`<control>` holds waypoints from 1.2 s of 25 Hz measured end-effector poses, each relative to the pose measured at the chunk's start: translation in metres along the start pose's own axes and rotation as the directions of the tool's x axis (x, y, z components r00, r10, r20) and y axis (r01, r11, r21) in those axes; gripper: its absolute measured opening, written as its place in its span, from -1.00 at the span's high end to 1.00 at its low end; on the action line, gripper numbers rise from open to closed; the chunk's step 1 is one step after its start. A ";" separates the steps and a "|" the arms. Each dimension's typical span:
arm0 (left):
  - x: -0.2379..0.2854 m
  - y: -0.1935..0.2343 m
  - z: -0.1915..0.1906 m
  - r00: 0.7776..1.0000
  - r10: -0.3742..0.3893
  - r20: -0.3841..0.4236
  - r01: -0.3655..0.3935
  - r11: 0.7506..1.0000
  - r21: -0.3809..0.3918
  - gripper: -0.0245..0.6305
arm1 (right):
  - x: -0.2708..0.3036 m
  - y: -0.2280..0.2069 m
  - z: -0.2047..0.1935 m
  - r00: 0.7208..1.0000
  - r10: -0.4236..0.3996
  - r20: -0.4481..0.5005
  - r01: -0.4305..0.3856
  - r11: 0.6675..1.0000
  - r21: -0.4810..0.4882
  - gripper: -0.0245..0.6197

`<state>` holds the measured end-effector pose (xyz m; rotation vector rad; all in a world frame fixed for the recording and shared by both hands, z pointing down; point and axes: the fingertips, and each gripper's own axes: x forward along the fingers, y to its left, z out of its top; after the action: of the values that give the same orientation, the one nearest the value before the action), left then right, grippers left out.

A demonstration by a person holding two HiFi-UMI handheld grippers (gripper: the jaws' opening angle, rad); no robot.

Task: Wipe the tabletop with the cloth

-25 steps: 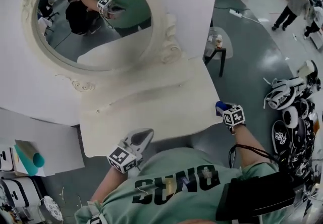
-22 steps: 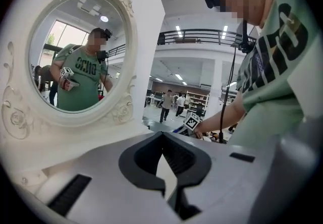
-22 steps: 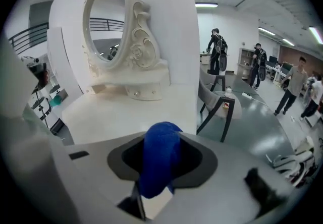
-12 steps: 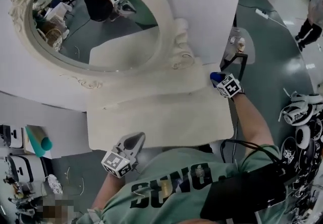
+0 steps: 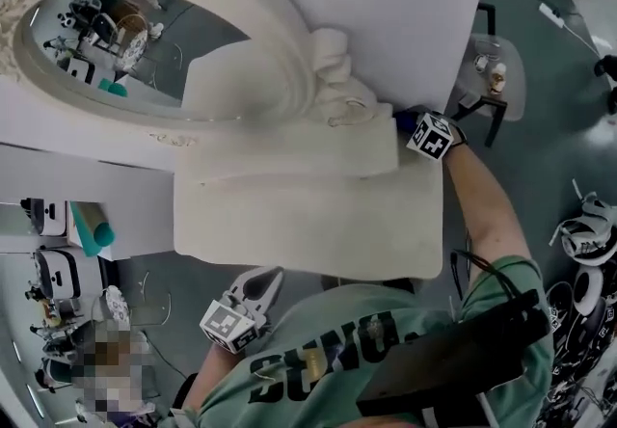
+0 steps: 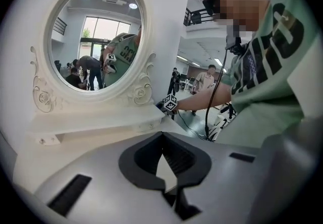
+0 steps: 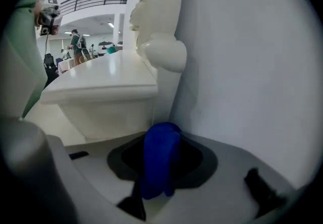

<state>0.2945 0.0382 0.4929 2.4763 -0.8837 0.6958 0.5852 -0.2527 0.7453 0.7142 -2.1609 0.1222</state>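
White tabletop (image 5: 308,224): right gripper (image 5: 409,120), jaws clamped on the blue cloth (image 7: 160,160), has travelled from the front edge to the back right corner beside the raised shelf (image 5: 289,151). Right side likely wiped; rest pending. Left gripper (image 5: 273,277) closed, empty, off the front edge.

From my end the cloth (image 7: 160,160) looks like soft, slightly fuzzy blue fabric. The tabletop (image 5: 308,219) is smooth cream paint with a low satin sheen. The mirror (image 5: 125,40) glass is glossy, and its carved frame (image 5: 331,60) looks matt.
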 end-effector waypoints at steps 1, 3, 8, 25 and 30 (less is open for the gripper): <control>-0.001 0.000 -0.002 1.000 0.003 -0.002 -0.003 1.000 -0.005 0.90 | 0.001 0.001 0.001 1.000 0.005 0.002 -0.005 1.000 -0.006 0.53; 0.000 -0.002 -0.006 1.000 -0.006 -0.002 0.006 1.000 -0.004 0.90 | 0.002 0.005 0.003 1.000 0.023 -0.006 -0.023 1.000 -0.002 0.53; -0.008 -0.011 -0.011 0.998 -0.066 0.022 0.065 0.998 0.021 0.90 | -0.018 0.075 -0.005 0.989 0.144 -0.016 -0.145 0.989 -0.009 0.53; -0.119 -0.006 -0.082 0.943 -0.314 0.111 0.302 0.947 0.108 0.90 | -0.126 0.421 -0.040 0.956 0.289 0.050 -0.293 0.947 0.129 0.53; -0.082 -0.018 -0.055 0.953 -0.284 0.105 0.272 0.955 0.118 0.90 | -0.139 0.252 -0.029 0.985 0.083 0.153 -0.114 0.972 0.207 0.53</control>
<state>0.2340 0.1186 0.4848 2.6861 -0.5318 0.5090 0.5393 0.0291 0.6990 0.7568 -2.3459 0.3722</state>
